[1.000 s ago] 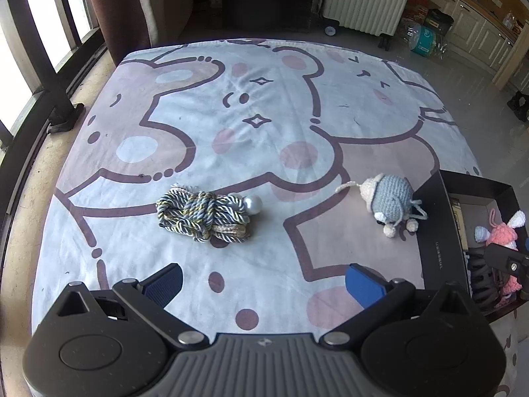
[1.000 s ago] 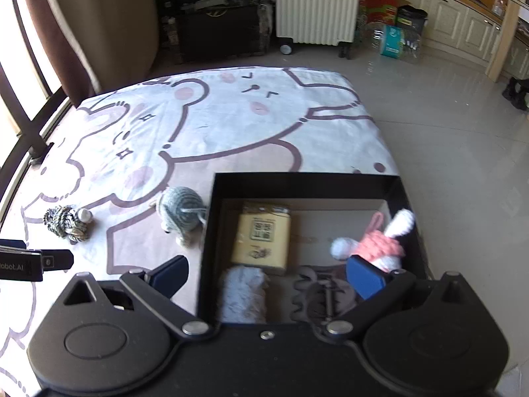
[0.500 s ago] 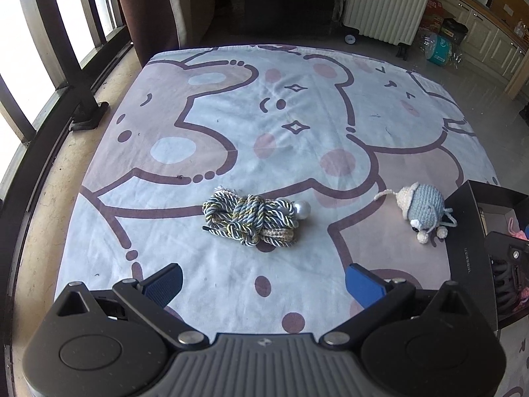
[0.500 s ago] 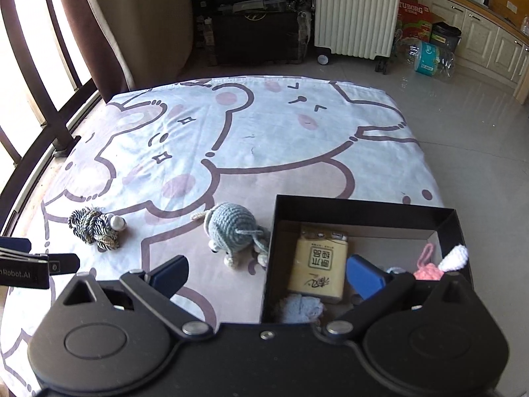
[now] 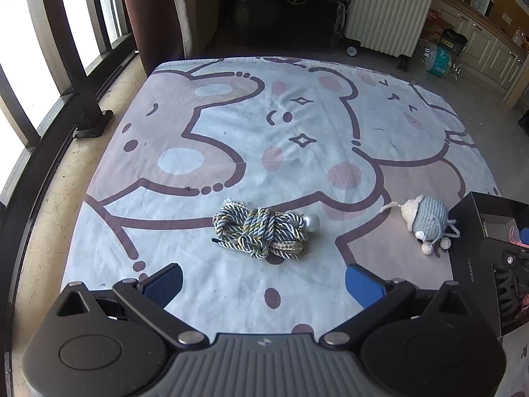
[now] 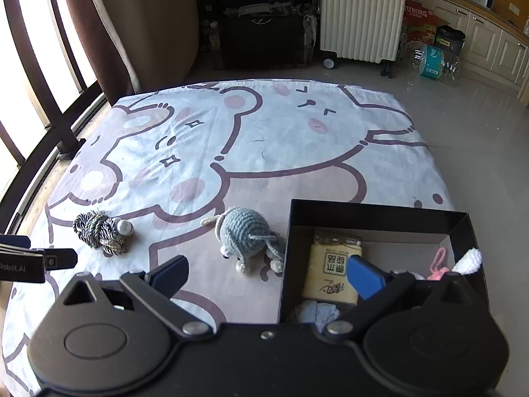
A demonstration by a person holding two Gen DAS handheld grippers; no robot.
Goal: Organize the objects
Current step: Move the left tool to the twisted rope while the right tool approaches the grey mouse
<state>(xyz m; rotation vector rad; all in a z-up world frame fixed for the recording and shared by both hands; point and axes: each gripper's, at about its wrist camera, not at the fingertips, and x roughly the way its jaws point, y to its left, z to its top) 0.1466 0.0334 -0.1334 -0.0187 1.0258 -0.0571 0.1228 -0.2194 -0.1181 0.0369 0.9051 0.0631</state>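
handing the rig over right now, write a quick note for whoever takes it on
Left gripper: open, empty, above the cartoon-print sheet, facing the coiled blue-and-gold twisted cord with a pearl bead.
Right gripper: open, empty, straddling the left wall of the black open box.
Done: the box already holds a yellow printed packet, a pink-and-white crochet bunny and a pale blue knitted piece.
Left: the cord, and the grey-blue crochet mouse lying on the sheet just left of the box, are both outside it. The mouse looks the nearer pick for the right gripper, the cord for the left.
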